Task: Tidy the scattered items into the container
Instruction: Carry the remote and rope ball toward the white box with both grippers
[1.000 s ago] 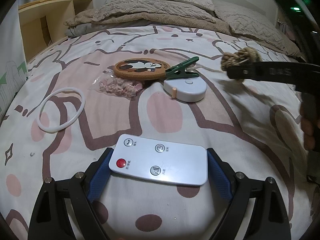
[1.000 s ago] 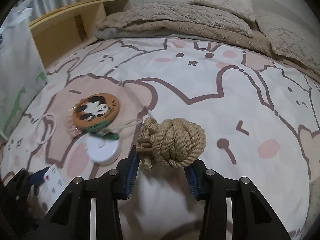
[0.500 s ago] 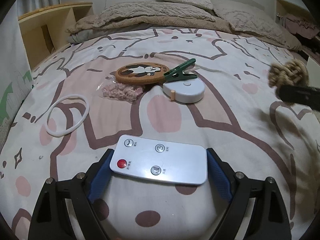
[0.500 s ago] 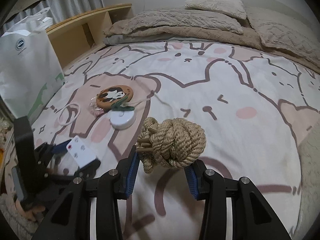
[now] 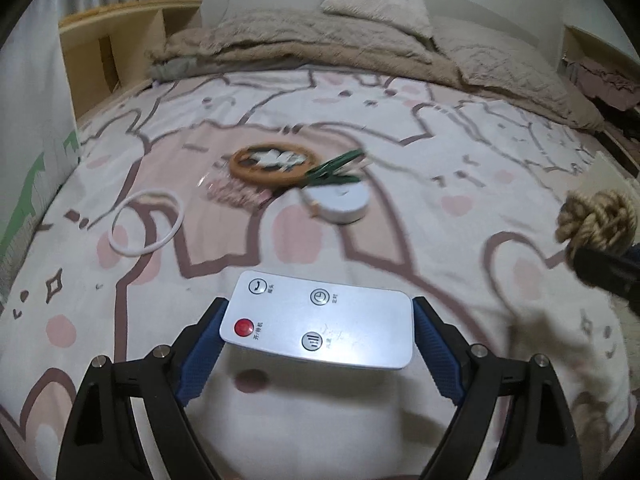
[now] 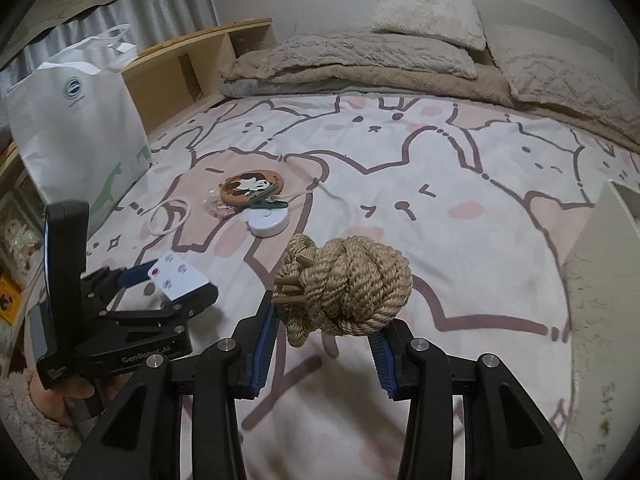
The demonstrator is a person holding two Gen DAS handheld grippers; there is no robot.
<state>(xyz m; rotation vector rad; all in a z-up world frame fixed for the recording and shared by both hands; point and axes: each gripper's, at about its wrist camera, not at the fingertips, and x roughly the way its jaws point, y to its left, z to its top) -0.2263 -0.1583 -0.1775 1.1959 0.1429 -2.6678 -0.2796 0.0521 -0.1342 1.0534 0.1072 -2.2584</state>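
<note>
My left gripper [image 5: 316, 344] is shut on a white remote control [image 5: 318, 320] with a red button, held above the bed; it also shows in the right wrist view [image 6: 178, 278]. My right gripper [image 6: 322, 332] is shut on a tan rope knot ball [image 6: 352, 288], seen at the right edge of the left wrist view [image 5: 596, 220]. On the bedspread lie a round panda coaster [image 5: 274, 162], a green clip [image 5: 334, 168], a white tape measure [image 5: 340, 202], a pink packet [image 5: 234, 192] and a white ring [image 5: 146, 222]. A white box edge [image 6: 624, 196] shows at the far right.
A white paper bag [image 6: 76, 124] stands at the bed's left edge beside a wooden shelf unit [image 6: 188, 68]. Beige blankets and pillows [image 6: 400, 52] lie at the head of the bed. The bedspread [image 6: 460, 184] has a pink rabbit pattern.
Both grippers have pulled back from the scattered items and risen, each keeping its object. The rope ball has moved right and lower in the left wrist view.
</note>
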